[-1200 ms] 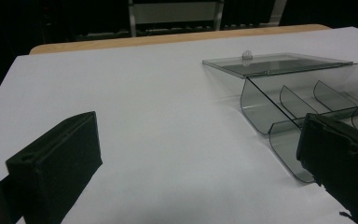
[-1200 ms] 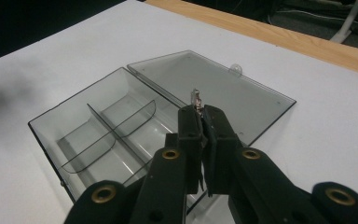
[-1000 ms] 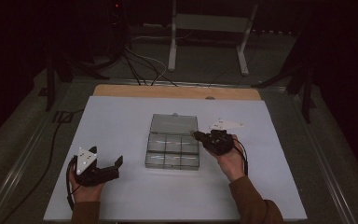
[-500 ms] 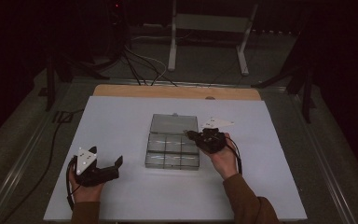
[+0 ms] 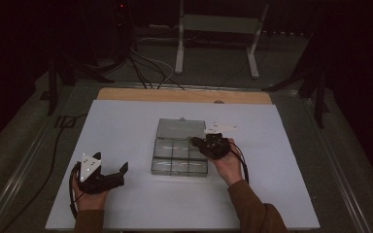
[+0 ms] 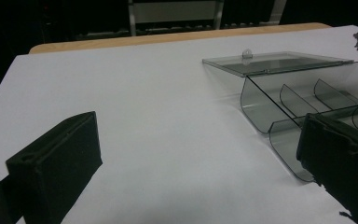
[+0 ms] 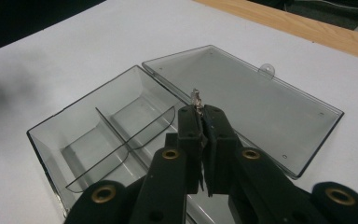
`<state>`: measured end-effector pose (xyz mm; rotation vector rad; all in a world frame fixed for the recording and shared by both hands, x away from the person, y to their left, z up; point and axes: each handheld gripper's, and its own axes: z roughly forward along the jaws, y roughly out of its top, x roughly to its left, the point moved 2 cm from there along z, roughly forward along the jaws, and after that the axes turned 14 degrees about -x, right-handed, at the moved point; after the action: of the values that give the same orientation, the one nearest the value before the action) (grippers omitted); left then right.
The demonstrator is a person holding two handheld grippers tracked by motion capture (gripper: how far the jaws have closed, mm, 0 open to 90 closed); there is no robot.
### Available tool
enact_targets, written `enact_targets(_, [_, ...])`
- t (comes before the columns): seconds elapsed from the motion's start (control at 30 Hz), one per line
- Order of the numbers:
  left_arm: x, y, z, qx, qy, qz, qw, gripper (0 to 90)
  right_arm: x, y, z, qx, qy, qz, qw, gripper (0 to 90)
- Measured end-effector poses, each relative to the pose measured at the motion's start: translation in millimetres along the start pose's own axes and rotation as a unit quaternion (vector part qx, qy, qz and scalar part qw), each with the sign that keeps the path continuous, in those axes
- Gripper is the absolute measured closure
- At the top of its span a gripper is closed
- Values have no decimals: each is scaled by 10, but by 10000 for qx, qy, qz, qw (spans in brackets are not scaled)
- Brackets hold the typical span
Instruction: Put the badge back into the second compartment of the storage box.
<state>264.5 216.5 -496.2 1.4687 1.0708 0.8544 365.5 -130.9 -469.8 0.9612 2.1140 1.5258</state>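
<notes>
Right gripper (image 7: 201,109) clamps a small silvery metal piece (image 7: 196,99) over the clear smoke-grey plastic compartment box (image 7: 98,126), indistinct from above; left gripper (image 6: 191,154) jaws stand apart, empty.

The white bench (image 5: 126,126) lies bare left of the clear compartment box (image 5: 175,158), so the left tool (image 5: 119,174) has open passage; the box's flat-open lid (image 5: 178,128) (hinged behind) blocks the far side.
</notes>
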Motion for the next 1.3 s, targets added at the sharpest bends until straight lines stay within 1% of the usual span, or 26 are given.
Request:
enact_targets(0.37, [1, 0, 0, -1, -2, -1, 10000, 15, 41, -33, 102, 124, 22, -27, 9999, 866])
enact_targets(0.8, [0, -2, 1, 3, -5, -8, 10000, 15, 94, -78, 213, 314, 69, -123, 9994, 866])
enact_targets(1.07, [0, -4, 5, 6, -14, -9, 10000, 15, 134, -118, 305, 504, 117, -184, 9985, 866])
enact_targets(1.3, [-1, -6, 8, 8, -19, -6, 10000, 14, 140, -131, 365, 606, 96, -239, 9978, 866])
